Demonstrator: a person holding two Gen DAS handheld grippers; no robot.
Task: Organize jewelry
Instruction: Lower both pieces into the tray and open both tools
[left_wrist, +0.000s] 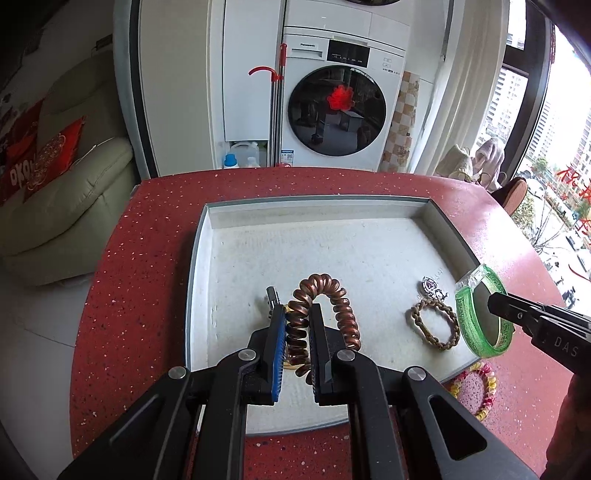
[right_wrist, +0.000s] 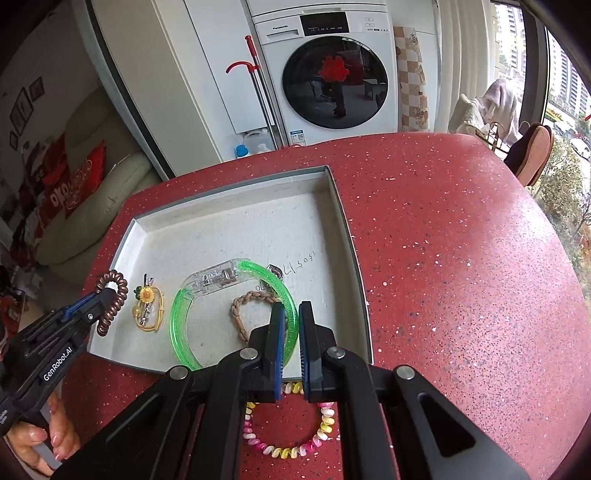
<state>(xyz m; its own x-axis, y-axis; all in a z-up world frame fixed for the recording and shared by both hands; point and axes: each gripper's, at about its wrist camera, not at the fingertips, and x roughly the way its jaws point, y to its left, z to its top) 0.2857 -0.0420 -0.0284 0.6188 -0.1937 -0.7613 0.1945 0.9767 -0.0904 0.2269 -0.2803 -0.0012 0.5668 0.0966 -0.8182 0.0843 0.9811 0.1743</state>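
The left gripper pinches the brown curly band over the white tray. To its right lie a braided bracelet and a silver charm. The right gripper squeezes the green bangle, with a pink and yellow coil band on the red table below it.

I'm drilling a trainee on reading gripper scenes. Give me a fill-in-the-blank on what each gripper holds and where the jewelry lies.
The left gripper is shut on the ____ coil bracelet.
The right gripper is shut on the ____ bangle.
The braided bracelet lies in the ____.
The pink-and-yellow coil lies on the ____, outside the tray.

Missing: copper; green; tray; table
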